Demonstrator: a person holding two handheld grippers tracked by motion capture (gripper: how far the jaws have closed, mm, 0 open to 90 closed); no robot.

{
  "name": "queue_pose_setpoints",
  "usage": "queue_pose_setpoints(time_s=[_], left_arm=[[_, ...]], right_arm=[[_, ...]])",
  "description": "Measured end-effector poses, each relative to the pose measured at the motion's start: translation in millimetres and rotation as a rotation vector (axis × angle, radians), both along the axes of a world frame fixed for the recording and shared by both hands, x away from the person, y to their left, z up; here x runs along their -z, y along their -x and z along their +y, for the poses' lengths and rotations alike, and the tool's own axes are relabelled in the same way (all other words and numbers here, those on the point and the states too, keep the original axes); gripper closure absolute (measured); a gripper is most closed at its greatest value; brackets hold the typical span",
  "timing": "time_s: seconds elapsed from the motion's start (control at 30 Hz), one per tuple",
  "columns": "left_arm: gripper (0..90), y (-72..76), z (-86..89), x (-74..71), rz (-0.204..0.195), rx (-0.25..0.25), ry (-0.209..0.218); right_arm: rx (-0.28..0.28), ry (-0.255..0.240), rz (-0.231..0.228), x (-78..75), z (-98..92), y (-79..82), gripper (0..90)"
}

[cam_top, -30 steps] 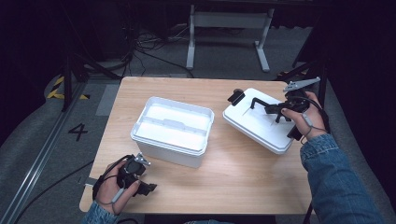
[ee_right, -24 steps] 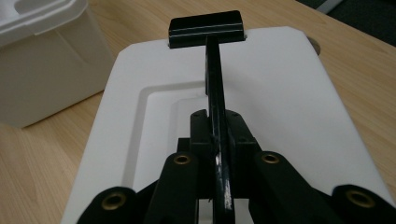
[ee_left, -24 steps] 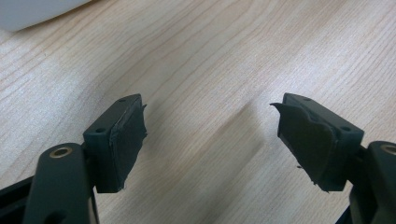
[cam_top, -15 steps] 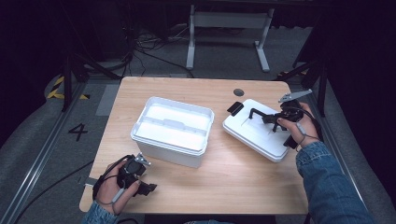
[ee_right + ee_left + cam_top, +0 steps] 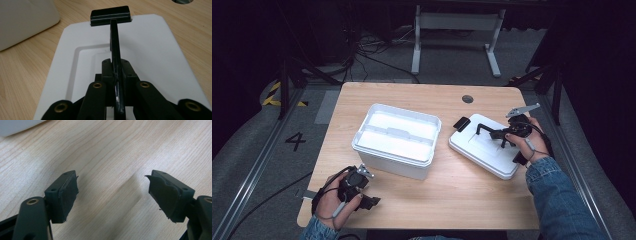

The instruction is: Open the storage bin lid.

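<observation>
White lid (image 5: 484,147) handle (image 5: 115,50) clamped in right claw (image 5: 117,72); left claw (image 5: 112,195) apart.

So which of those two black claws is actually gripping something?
The right gripper: shut on the white lid's black handle. The left gripper is open over bare table.

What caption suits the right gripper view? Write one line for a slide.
Right gripper shut on the black handle of a white lid lying on the wooden table.
</observation>
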State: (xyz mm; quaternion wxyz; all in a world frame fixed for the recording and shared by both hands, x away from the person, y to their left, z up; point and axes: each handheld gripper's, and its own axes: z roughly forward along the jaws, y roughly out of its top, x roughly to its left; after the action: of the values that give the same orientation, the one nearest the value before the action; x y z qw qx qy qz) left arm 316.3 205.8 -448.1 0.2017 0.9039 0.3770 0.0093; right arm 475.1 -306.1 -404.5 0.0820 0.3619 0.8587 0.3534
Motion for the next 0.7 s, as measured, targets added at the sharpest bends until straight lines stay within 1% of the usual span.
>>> queue_pose_setpoints(time_s=[0.23,0.37,0.47,0.5,0.53,0.6,0.7], left_arm=[[24.3,-0.2,-0.5,0.0,-0.004,0.003,-0.001],[24.3,-0.2,-0.8,-0.1,0.002,0.002,-0.003],[24.3,-0.3,-0.9,-0.3,0.004,0.003,-0.007],[24.3,-0.3,-0.9,-0.3,0.004,0.003,-0.007],[24.3,-0.3,-0.8,-0.3,0.005,0.004,-0.007],[24.3,-0.3,-0.8,-0.3,0.006,0.004,-0.007],[24.3,-0.5,-0.8,0.0,0.003,0.004,-0.005]], right_arm=[[0.009,-0.018,0.020,9.3,-3.3,2.1,84.1],[0.010,-0.023,0.031,12.5,-4.4,2.5,84.0],[0.014,-0.027,0.056,18.0,-5.7,2.9,83.8],[0.014,-0.027,0.056,18.0,-5.7,2.9,83.8],[0.019,-0.027,0.069,21.0,-6.4,2.9,83.6],[0.021,-0.028,0.072,22.6,-6.9,2.6,83.4],[0.036,-0.034,0.090,27.5,-9.2,1.9,82.9]])
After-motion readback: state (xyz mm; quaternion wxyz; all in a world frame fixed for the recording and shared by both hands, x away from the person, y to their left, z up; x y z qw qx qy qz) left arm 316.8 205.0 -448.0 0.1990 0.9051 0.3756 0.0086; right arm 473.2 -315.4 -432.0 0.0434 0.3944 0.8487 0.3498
